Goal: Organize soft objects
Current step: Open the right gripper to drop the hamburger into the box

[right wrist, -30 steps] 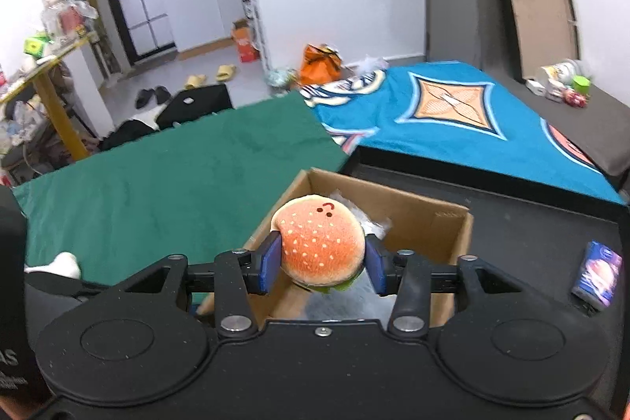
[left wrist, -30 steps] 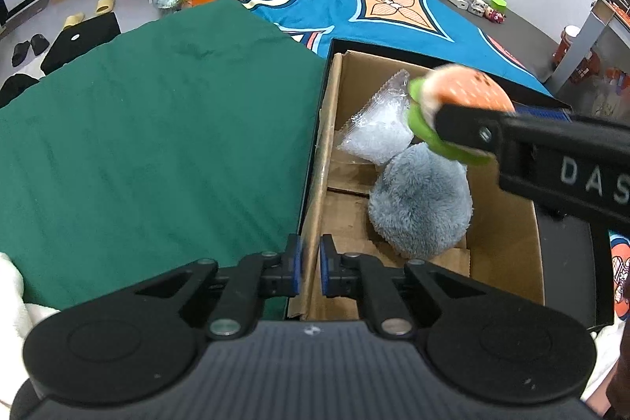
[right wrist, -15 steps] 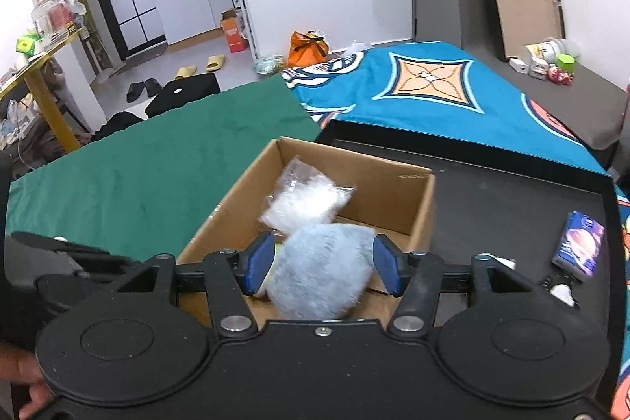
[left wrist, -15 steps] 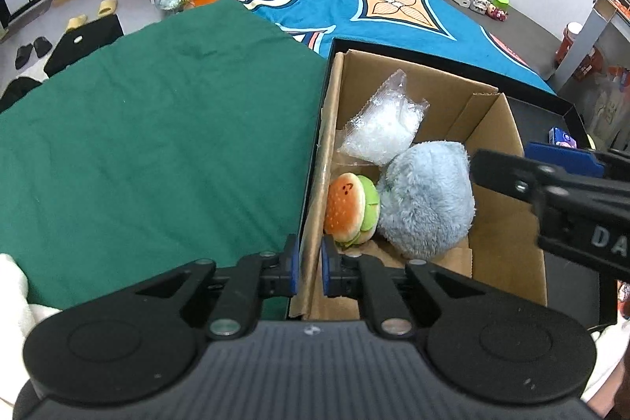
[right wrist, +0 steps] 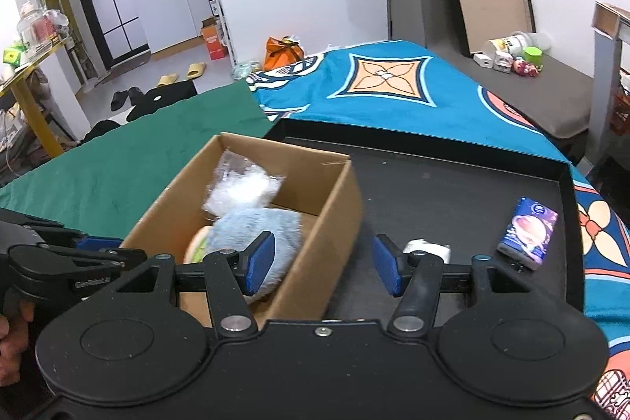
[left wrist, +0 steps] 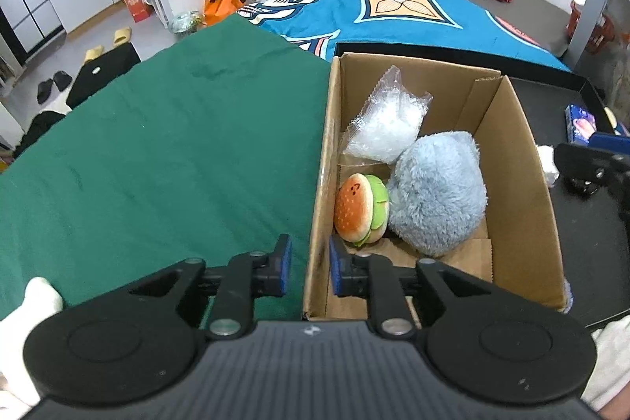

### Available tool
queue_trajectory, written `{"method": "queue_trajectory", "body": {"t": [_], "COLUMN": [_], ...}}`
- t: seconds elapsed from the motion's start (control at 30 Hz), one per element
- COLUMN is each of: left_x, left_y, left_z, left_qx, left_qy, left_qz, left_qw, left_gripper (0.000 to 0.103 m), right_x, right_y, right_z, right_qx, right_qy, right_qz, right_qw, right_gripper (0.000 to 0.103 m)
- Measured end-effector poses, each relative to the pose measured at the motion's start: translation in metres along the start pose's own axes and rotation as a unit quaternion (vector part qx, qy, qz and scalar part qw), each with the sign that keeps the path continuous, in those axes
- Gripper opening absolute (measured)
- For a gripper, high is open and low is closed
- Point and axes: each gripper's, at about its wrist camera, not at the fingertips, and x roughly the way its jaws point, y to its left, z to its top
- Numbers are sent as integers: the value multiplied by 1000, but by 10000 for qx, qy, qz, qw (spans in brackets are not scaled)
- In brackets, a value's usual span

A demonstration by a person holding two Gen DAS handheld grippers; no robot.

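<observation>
An open cardboard box (left wrist: 523, 160) holds a burger plush (left wrist: 354, 207), a fluffy blue plush (left wrist: 437, 191) and a clear plastic bag (left wrist: 388, 128). My left gripper (left wrist: 309, 264) straddles the box's near left wall. Its jaws are opening, with a gap between each pad and the cardboard. In the right wrist view the box (right wrist: 338, 223) sits lower left, the blue plush (right wrist: 252, 227) hiding most of the burger plush (right wrist: 197, 247). My right gripper (right wrist: 321, 262) hangs open and empty over the box's right wall. It also shows as the right gripper (left wrist: 590, 168) beside the box.
The box stands in a black tray (right wrist: 433, 191), which also carries a small blue carton (right wrist: 527, 233) and a white object (right wrist: 427, 248). A green cloth (left wrist: 157, 152) lies left of the box, a blue patterned blanket (right wrist: 393, 81) behind. The left gripper (right wrist: 90, 247) shows at the left.
The right gripper let the burger plush drop into the box and drew away to the right, empty. The left jaws, shut on the box wall before, have parted.
</observation>
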Motion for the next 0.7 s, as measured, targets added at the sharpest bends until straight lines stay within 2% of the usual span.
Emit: {"method": "queue_trajectory", "body": {"t": [0.4, 0.7], "left_x": [-2, -2], "left_y": [-20, -29], "left_z": [0, 4], "left_qx": [464, 573], "left_qy": [-111, -129], "left_qz": [533, 897], "left_qw": [9974, 9942], "left_gripper": [54, 65], "right_x": [9, 16], "right_y": [-61, -96], "right_z": [-22, -44], "right_qx": [688, 1101], "right_qy": [-204, -237], "right_qz": [-174, -304], "right_qw": [9973, 9932], "right_gripper": [57, 57]}}
